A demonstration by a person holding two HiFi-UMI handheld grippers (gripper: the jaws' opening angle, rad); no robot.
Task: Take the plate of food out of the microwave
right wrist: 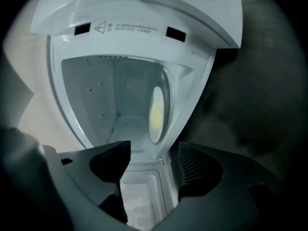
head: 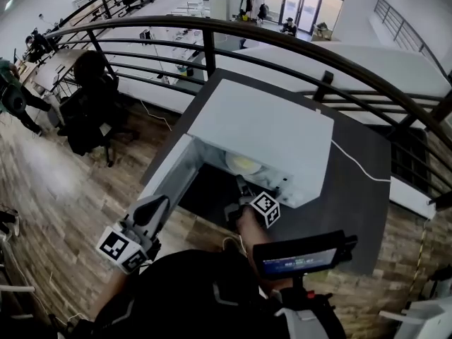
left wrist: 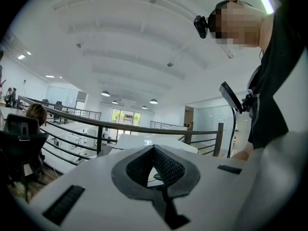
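Mezzanine with a railing (head: 212, 30); a dark table (head: 353, 189) bears a white microwave (head: 268, 129) with its door (head: 169, 171) open. The right gripper (right wrist: 154, 153) points into the cavity, jaws apart and empty. The plate of food (right wrist: 156, 112) lies inside. The left gripper (head: 152, 214) is held back at near left, jaws closed on nothing.
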